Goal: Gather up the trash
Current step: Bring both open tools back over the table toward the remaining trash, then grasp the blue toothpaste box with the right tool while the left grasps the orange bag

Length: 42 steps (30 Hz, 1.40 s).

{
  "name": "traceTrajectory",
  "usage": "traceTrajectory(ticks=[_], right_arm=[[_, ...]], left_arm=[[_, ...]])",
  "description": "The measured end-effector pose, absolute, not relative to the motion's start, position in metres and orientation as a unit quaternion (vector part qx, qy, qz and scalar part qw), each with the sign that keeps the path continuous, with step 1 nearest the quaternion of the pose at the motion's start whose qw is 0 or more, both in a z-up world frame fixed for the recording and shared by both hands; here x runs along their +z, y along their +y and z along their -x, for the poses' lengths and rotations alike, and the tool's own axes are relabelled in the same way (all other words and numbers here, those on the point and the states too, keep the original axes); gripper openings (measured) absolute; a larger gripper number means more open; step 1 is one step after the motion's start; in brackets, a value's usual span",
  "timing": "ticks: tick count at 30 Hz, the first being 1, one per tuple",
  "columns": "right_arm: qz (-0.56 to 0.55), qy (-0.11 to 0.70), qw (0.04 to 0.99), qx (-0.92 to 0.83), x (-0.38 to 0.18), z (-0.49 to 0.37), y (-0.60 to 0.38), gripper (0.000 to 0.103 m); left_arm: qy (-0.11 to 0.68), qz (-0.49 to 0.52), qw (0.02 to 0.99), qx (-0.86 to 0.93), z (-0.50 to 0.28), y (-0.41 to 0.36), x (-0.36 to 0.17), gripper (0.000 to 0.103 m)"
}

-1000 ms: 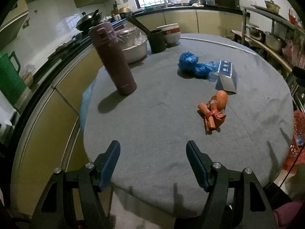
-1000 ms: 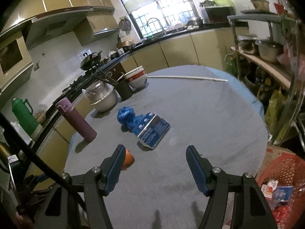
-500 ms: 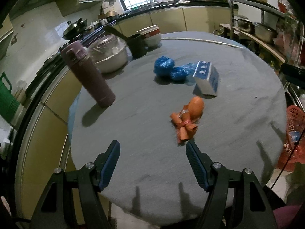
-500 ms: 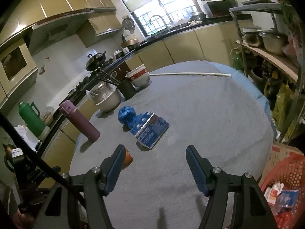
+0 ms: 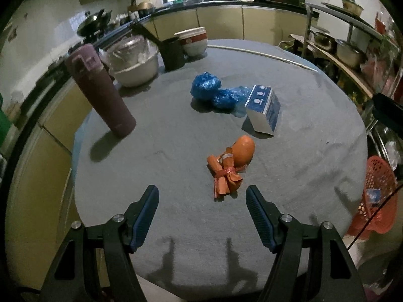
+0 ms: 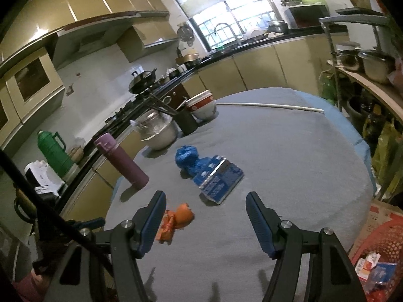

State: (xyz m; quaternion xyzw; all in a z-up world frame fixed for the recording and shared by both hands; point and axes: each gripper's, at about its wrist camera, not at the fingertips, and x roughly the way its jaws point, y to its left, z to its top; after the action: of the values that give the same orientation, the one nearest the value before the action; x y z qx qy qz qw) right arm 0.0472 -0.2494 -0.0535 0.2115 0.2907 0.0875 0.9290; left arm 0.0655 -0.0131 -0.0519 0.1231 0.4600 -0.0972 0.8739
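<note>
We are seeing the orange wrapper (image 5: 230,167) lying on the grey tabletop (image 5: 156,156), just ahead of our left gripper (image 5: 202,196), whose fingers are standing apart and empty. At 12 o'clock are lying the blue bag (image 5: 210,91) and blue carton (image 5: 264,109). Only our right gripper (image 6: 205,201), fingers also spread, is showing the trash inside the red basket (image 6: 377,256) at 4 o'clock.

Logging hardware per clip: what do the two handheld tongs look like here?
Both match: the left tongs and right tongs have black angular frames with silver screw heads, and two fingers faced with ribbed blue pads. A black cable crosses the right-wrist view's lower left. No sleeves or hands show.
</note>
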Motion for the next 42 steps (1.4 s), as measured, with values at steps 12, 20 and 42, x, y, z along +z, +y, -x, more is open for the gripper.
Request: traceTrajectory(ticks=[12, 20, 42], right_arm=[[-0.229, 0.322, 0.913, 0.098, -0.057, -0.065, -0.236, 0.070], [-0.279, 0.375, 0.880, 0.081, -0.093, -0.106, -0.247, 0.067], [-0.162, 0.458, 0.874, -0.015, -0.120, -0.256, -0.180, 0.068]], left_arm=[[0.470, -0.102, 0.873, -0.080, -0.072, 0.017, -0.063, 0.072], [0.490, -0.103, 0.860, -0.099, -0.077, 0.015, -0.080, 0.072], [0.561, -0.020, 0.804, -0.196, -0.136, -0.023, -0.122, 0.072]])
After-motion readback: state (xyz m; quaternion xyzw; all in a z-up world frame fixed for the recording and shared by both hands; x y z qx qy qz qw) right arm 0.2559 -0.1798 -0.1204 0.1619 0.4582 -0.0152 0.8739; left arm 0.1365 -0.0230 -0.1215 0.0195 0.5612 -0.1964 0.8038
